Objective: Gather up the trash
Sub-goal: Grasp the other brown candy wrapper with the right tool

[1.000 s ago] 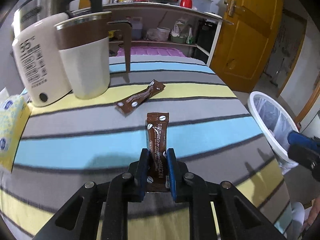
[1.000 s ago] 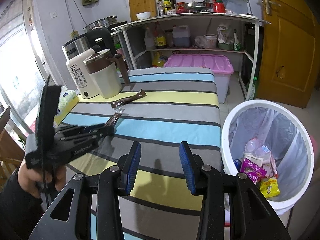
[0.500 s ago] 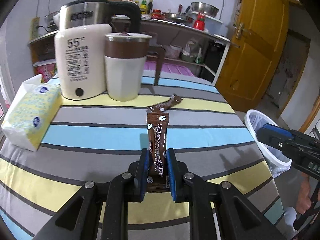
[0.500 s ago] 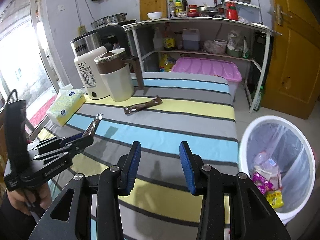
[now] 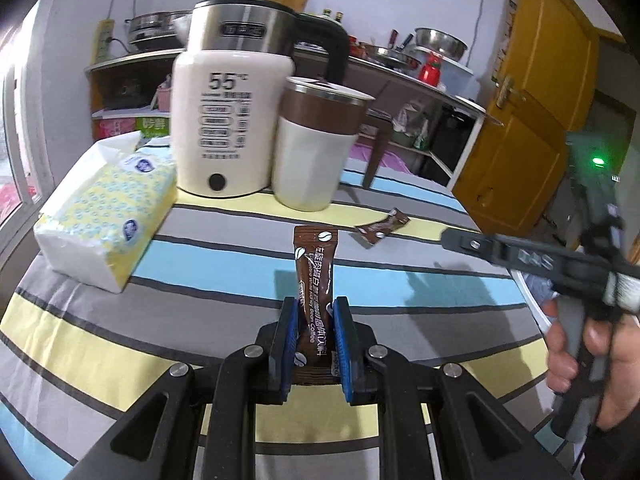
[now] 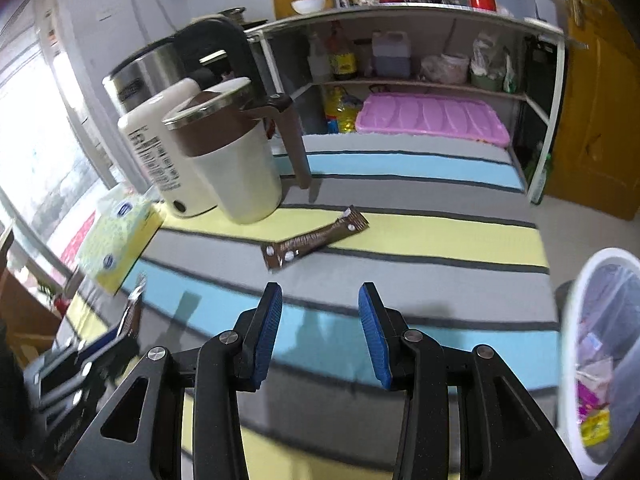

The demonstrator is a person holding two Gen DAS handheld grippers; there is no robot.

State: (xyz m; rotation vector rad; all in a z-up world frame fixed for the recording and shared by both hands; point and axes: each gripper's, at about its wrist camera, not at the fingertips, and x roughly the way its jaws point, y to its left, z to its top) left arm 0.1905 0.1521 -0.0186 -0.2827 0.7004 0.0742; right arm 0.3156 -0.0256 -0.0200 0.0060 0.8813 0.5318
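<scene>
Both tongs had swung leftward across the striped table (image 6: 420,236) since the earlier frame, away from the white trash bin (image 6: 592,280). Left tongs (image 5: 316,336) gripped an upright brown coffee sachet (image 5: 315,276); right tongs (image 6: 320,332) stood open and empty, short of a second sachet (image 6: 316,240) lying flat beside the mug (image 6: 236,168).

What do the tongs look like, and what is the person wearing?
Both tongs, left and right, have black angular plastic arms with round silver bolts and ribbed bright blue pads inside each finger. The right handle shows a small green light. A dark sleeve covers the wrist.
</scene>
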